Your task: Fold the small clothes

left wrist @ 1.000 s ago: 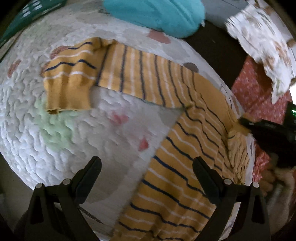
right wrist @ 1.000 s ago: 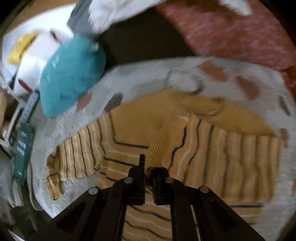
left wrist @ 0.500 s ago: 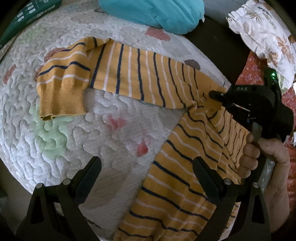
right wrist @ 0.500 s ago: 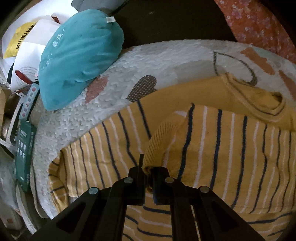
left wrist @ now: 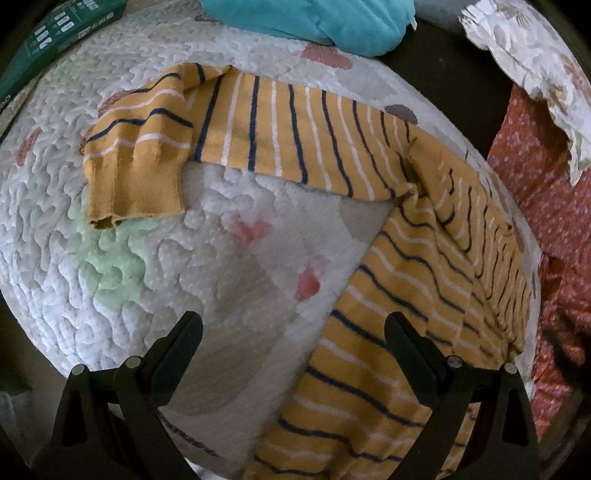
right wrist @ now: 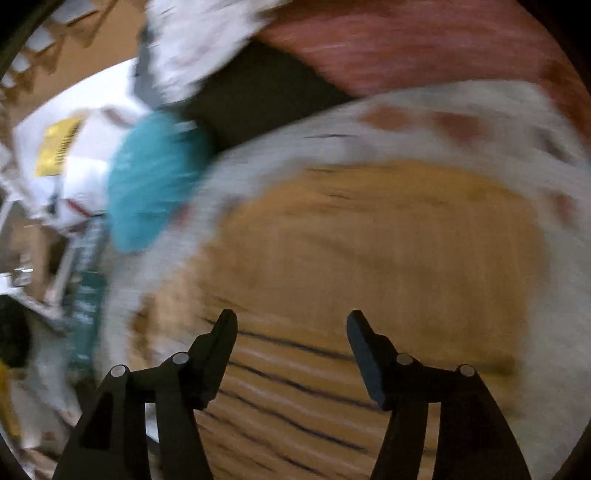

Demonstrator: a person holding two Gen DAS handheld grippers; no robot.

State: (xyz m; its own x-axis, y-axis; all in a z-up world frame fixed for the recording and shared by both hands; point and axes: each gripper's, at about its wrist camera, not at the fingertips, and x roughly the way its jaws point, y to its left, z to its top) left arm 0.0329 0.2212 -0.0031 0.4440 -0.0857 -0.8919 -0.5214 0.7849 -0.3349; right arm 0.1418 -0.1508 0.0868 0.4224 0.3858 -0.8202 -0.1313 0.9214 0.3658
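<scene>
1. Quilted white cover (left wrist: 122,280), stitched in wavy lines with pale green, pink and brown patches, is seen as the working surface; whether a bed or a cushion lies beneath cannot be told.
2. Yellow striped sweater (left wrist: 413,280) is laid flat on the cover toward its right side. One sleeve (left wrist: 266,129) is stretched out leftward across the far part of the cover, its plain cuff (left wrist: 133,188) turned down and toward the camera.
3. Left gripper (left wrist: 291,343) is held low over the near edge; its fingers (left wrist: 177,350) are spread wide with nothing between them. The right finger is seen against the sweater's hem area, the left one against bare quilt.
4. Right gripper (right wrist: 291,332) is seen in a heavily blurred view above the sweater body; its fingers (right wrist: 218,347) are parted and nothing is held.
5. Far edge: a teal cushion (left wrist: 314,18) is rested on the cover's rim, just beyond the sleeve. A dark green box (left wrist: 55,40) is noted at the far left corner.
6. Right side: red patterned fabric (left wrist: 543,206) and a white floral cloth (left wrist: 535,62) are seen past the cover's edge, with a dark gap beside them.
7. Bare quilt is left between the sleeve, the sweater body and the left gripper.
</scene>
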